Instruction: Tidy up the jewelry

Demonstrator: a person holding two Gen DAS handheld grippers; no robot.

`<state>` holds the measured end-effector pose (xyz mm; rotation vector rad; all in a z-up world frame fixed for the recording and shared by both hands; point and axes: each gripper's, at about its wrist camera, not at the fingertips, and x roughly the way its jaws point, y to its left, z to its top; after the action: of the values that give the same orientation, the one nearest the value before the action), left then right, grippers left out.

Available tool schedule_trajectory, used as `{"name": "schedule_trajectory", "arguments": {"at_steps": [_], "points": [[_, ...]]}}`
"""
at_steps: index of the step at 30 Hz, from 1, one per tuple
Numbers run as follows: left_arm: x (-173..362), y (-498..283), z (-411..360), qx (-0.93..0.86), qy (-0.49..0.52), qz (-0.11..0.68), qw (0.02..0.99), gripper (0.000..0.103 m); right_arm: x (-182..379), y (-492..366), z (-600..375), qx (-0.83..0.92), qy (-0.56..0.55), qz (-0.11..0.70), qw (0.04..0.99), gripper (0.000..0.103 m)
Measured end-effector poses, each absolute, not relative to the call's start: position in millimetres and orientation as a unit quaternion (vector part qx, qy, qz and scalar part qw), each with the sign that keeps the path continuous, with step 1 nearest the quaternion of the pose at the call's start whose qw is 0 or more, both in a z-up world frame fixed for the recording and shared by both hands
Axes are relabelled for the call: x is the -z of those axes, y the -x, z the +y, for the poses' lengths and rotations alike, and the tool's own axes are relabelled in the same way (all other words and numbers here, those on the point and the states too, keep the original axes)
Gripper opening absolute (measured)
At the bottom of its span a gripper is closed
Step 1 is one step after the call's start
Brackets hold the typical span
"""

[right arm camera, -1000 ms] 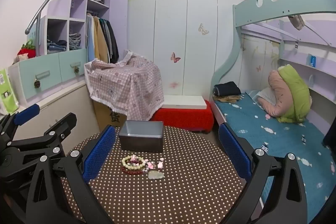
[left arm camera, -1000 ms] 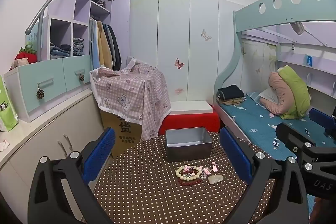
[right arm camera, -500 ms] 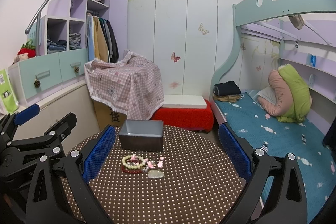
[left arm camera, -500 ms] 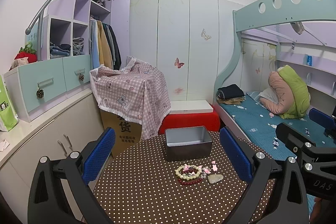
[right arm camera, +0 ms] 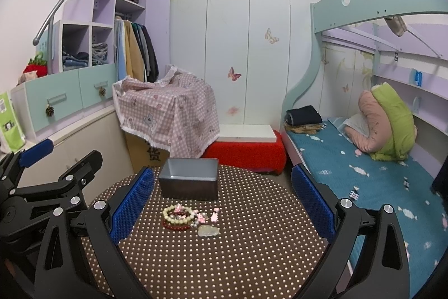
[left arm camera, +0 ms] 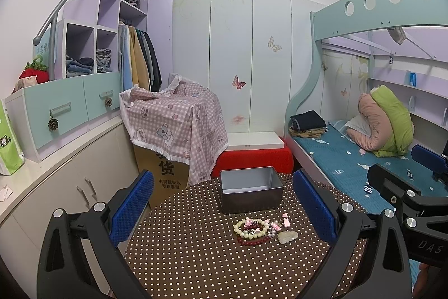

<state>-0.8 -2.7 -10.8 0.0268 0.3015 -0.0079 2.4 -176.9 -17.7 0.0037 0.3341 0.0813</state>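
A small pile of jewelry lies on a round brown polka-dot table (left arm camera: pixel 196 257): a pale bead bracelet (left arm camera: pixel 250 225), a dark red bead bracelet (left arm camera: pixel 252 241), pink charms (left arm camera: pixel 275 226) and a pale stone pendant (left arm camera: pixel 287 236). It also shows in the right wrist view: pale bracelet (right arm camera: pixel 178 214), pendant (right arm camera: pixel 208 231). An open, empty grey metal box (left arm camera: pixel 250 191) (right arm camera: pixel 190 182) stands just behind the pile. My left gripper (left arm camera: pixel 222 208) and right gripper (right arm camera: pixel 222 205) are both open and empty, held above the near table.
A cardboard box under a pink checked cloth (left arm camera: pixel 173 119) and a red bench (left arm camera: pixel 252 159) stand beyond the table. A white cabinet (left arm camera: pixel 70 173) runs along the left. A bunk bed with blue bedding (left arm camera: pixel 350 153) is on the right.
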Motion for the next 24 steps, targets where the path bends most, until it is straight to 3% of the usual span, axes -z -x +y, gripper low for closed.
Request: {"name": "schedule_trajectory", "arguments": {"at_steps": [24], "points": [[20.4, -4.7, -2.1, 0.005, -0.019, 0.161, 0.987, 0.096, 29.3, -11.0, -174.7, -0.041, -0.004, 0.177, 0.983, 0.095]]}}
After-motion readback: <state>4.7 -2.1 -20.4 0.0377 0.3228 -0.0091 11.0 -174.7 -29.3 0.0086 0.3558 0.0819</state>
